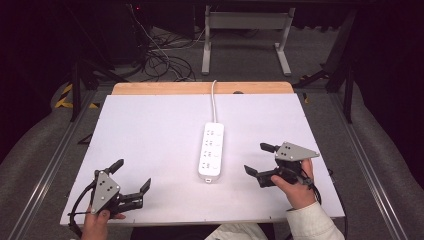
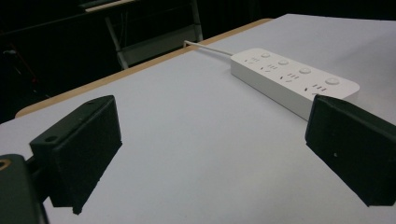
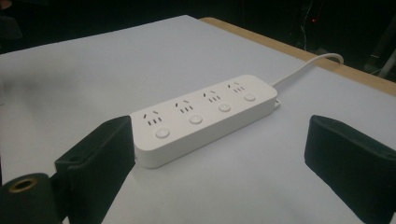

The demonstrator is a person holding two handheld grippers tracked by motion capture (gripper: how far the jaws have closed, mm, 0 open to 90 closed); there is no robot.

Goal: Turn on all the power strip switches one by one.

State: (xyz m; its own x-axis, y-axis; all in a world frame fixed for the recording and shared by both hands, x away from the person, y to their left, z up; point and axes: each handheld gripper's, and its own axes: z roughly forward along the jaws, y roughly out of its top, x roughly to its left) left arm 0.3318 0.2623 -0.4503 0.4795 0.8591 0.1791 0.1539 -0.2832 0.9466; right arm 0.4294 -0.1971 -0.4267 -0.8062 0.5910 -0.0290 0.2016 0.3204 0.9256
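Left gripper (image 1: 131,181): spread, holding nothing | right gripper (image 1: 259,161): spread, just beside power strip (image 1: 211,150), apart

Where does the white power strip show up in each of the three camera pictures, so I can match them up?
High view: the power strip lies at the table's middle, lengthwise away from the person, between the two grippers.
Left gripper view: upper right, just above the right-hand jaw.
Right gripper view: centre, running diagonally, its near end beside the left-hand jaw.
Shared landmark: its white cable, leading off the table's wooden far edge.
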